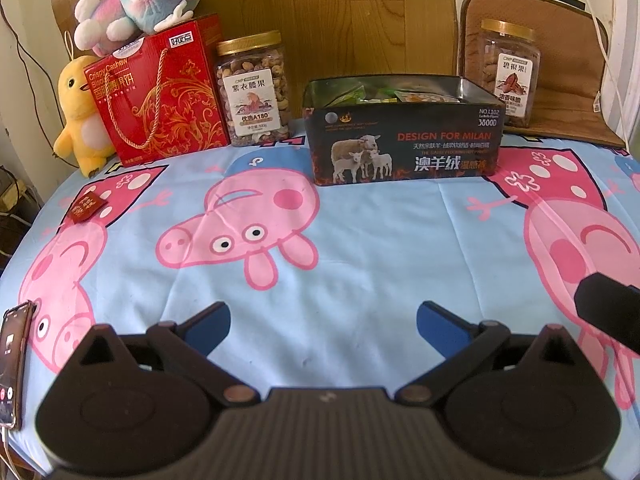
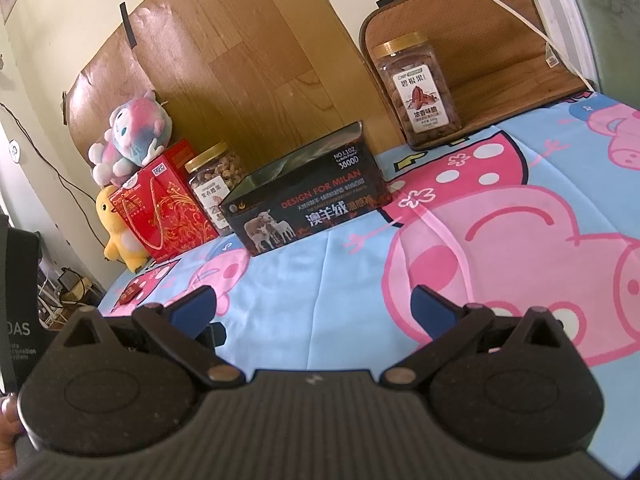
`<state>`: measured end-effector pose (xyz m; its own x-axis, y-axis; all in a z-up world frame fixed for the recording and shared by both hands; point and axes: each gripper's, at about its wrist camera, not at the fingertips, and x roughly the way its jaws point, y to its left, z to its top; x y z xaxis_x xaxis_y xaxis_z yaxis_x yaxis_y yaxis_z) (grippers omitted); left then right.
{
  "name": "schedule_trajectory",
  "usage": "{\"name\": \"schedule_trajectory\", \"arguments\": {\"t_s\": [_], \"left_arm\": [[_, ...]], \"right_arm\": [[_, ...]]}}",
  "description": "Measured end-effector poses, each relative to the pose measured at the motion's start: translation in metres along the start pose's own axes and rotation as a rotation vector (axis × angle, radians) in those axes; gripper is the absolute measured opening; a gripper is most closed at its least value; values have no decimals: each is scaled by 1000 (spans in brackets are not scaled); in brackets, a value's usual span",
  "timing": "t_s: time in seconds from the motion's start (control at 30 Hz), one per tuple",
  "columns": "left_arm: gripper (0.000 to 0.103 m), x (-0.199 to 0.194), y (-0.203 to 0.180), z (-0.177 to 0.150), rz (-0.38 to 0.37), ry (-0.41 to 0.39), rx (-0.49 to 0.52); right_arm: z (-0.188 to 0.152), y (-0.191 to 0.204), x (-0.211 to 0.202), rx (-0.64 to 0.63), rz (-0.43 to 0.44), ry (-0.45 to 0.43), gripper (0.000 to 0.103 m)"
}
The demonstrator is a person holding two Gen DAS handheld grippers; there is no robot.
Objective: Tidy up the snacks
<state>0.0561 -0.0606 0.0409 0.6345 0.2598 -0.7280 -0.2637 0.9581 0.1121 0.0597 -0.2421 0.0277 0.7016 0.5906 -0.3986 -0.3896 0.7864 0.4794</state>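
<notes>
A black tin box printed with sheep stands open at the back middle of the table, with several snack packets inside. It also shows in the right wrist view. One small red snack packet lies on the cloth at the far left; it also shows in the right wrist view. My left gripper is open and empty, low over the cloth, well short of the box. My right gripper is open and empty, right of the left one.
A red gift box, a jar of cashews and a jar of pecans stand along the back. Plush toys sit at the back left. A phone lies at the left edge. The cloth covers the table.
</notes>
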Motion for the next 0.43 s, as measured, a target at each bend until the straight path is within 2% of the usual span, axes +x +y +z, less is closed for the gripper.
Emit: {"name": "schedule_trajectory", "arguments": {"t_s": [0.27, 0.43], "left_arm": [[103, 0, 0, -1, -13, -4, 2], [103, -11, -1, -1, -41, -66, 18]], "right_arm": [[0, 0, 0, 0, 0, 0, 103], [0, 0, -1, -4, -2, -6, 103]]}}
